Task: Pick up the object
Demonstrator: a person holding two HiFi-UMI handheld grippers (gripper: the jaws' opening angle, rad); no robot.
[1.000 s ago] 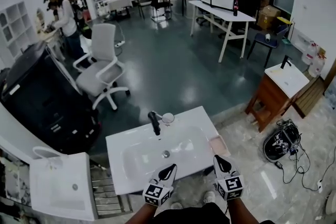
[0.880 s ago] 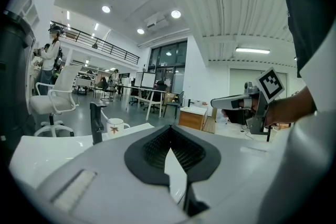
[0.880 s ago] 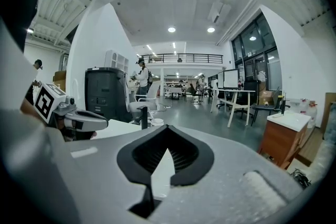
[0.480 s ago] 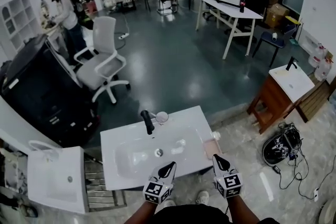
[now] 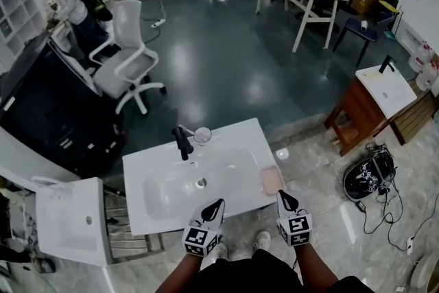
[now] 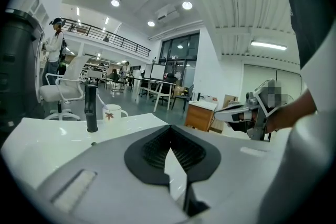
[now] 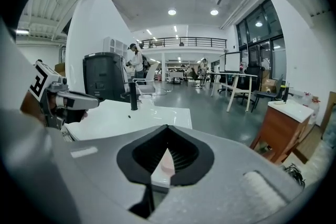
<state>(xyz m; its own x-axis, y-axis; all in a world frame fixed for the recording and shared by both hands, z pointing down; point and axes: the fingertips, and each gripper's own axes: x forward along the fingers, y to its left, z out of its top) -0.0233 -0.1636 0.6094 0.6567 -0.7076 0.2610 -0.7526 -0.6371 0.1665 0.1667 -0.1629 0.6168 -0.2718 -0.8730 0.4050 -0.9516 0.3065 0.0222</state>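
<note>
Head view shows the pink pad (image 5: 271,180) on the sink (image 5: 230,146) just ahead of the clenched right gripper (image 5: 282,195).

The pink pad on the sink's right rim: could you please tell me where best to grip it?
Probably across its narrow width at the near end, from the front with the right gripper, now shut. The pink pad lies flat, lengthwise along the sink rim, ahead of that gripper.

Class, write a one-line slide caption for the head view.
At a white washbasin with black tap and mug: left gripper, right gripper poised.
</note>
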